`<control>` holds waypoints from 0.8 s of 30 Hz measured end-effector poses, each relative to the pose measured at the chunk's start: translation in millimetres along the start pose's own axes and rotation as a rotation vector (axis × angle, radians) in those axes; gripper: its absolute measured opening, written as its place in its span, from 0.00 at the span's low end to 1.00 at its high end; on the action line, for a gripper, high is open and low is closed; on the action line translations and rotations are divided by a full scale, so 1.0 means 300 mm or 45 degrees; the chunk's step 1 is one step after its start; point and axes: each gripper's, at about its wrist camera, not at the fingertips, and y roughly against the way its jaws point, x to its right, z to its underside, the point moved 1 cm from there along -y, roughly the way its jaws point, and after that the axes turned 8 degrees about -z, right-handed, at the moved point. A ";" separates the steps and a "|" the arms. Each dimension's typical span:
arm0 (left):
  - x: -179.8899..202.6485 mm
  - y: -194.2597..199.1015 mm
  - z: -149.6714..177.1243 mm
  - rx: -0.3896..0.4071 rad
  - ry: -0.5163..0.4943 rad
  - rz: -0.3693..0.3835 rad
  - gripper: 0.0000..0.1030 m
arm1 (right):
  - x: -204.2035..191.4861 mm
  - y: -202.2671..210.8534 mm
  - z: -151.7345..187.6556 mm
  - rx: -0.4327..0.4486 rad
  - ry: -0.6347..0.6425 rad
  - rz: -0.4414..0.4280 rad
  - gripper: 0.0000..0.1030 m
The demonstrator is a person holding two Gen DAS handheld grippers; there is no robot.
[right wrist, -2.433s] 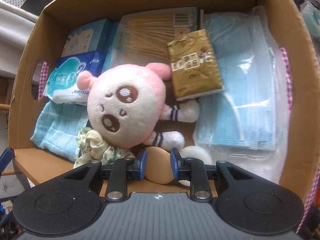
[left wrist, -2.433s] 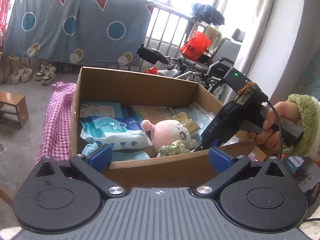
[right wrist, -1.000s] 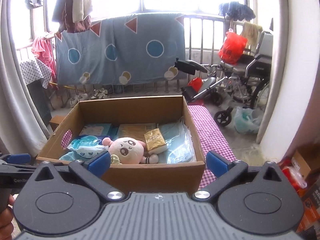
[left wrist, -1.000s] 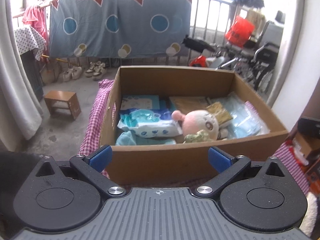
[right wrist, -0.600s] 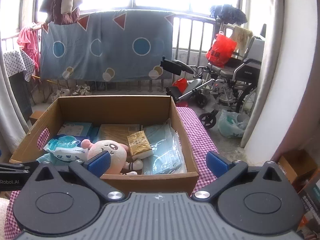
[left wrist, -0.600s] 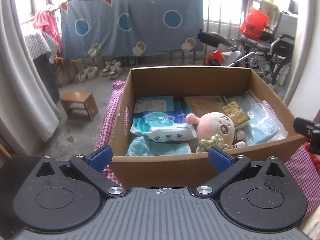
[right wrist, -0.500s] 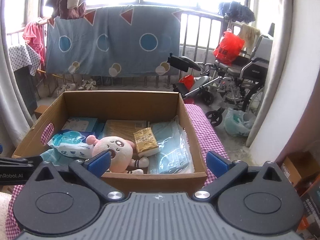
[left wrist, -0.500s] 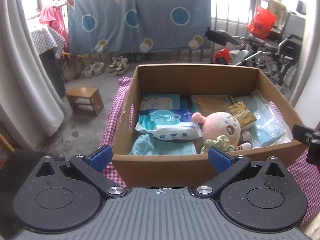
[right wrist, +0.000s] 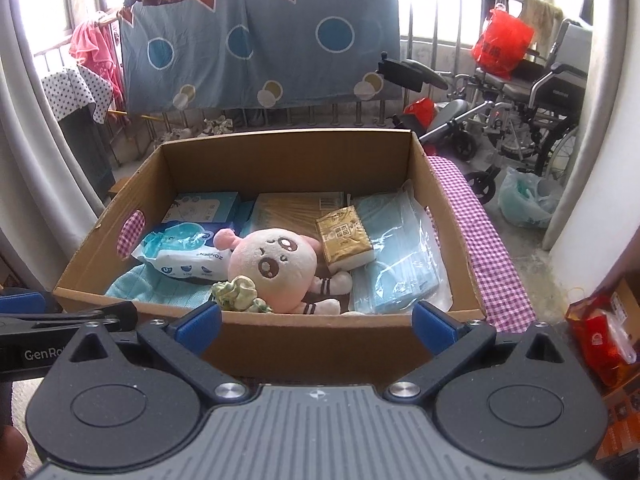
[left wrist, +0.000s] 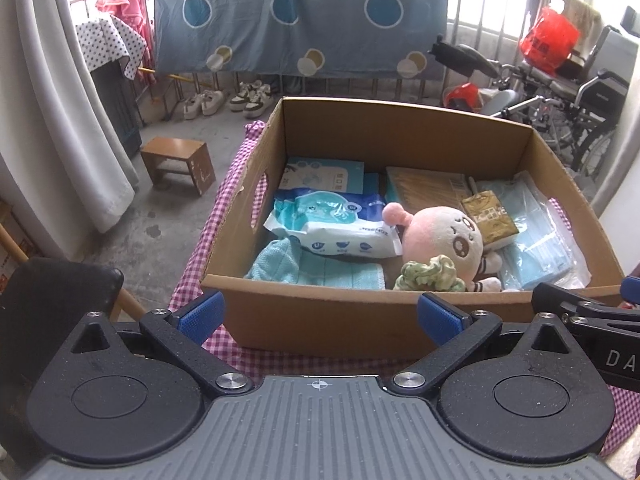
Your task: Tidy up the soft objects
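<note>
A cardboard box stands on a pink checked cloth. Inside lie a pink plush doll, a green scrunchie, a wet-wipes pack, a light-blue cloth, a gold packet and bagged blue face masks. My left gripper is open and empty, in front of the box's near wall. My right gripper is open and empty, also before the near wall.
The checked cloth covers the surface under the box. A small wooden stool stands on the floor at left. A wheelchair and a red bag are at the back right. A red packet lies at right.
Both grippers have drawn back from the box since 2.4 s ago. The right gripper was shut on a round tan object then and is open and empty now. Lately both views edged closer to the box.
</note>
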 end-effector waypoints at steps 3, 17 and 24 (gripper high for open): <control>0.000 -0.001 -0.003 -0.004 0.007 0.007 1.00 | 0.005 -0.001 -0.005 -0.003 -0.003 0.011 1.00; 0.000 0.001 -0.002 -0.007 -0.003 0.002 0.99 | -0.005 0.001 -0.010 -0.005 0.026 0.040 1.00; -0.003 0.004 -0.004 0.001 -0.006 -0.003 0.99 | -0.007 0.006 -0.013 -0.001 0.034 0.042 1.00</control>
